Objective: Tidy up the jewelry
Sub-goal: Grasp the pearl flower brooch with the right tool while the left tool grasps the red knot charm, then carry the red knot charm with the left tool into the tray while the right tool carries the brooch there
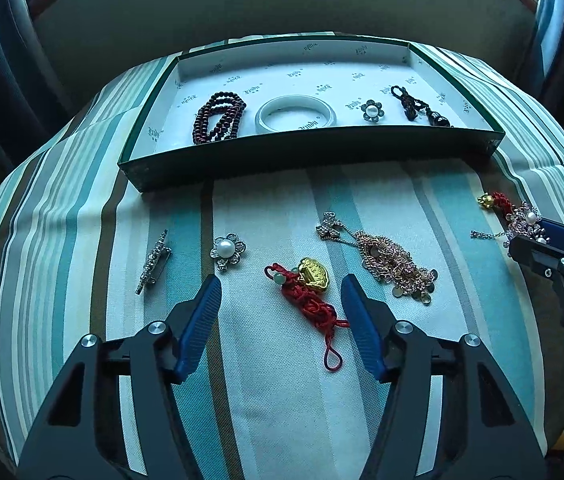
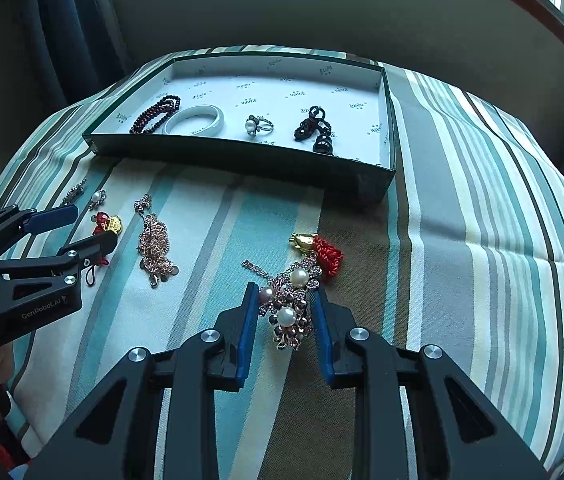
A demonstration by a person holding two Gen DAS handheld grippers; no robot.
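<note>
A green box (image 1: 313, 152) (image 2: 242, 156) with a white lining holds a dark red bead bracelet (image 1: 218, 118), a white bangle (image 1: 295, 114), a pearl ring (image 1: 373, 111) and a black knotted charm (image 1: 417, 106). My left gripper (image 1: 280, 286) is open above a red cord charm with a gold lock (image 1: 309, 284). My right gripper (image 2: 283, 294) straddles a pearl brooch (image 2: 289, 304) on the cloth, jaws close beside it but not clamped. A rose-gold chain heap (image 1: 393, 264), a pearl flower pin (image 1: 226, 250) and a silver bar brooch (image 1: 154, 262) lie loose.
A striped tablecloth (image 2: 461, 240) covers the table. A second red cord charm with a gold bead (image 2: 317, 248) lies just beyond the pearl brooch. A thin chain (image 2: 254, 268) trails left of the brooch. Windows and a dark wall stand behind the table.
</note>
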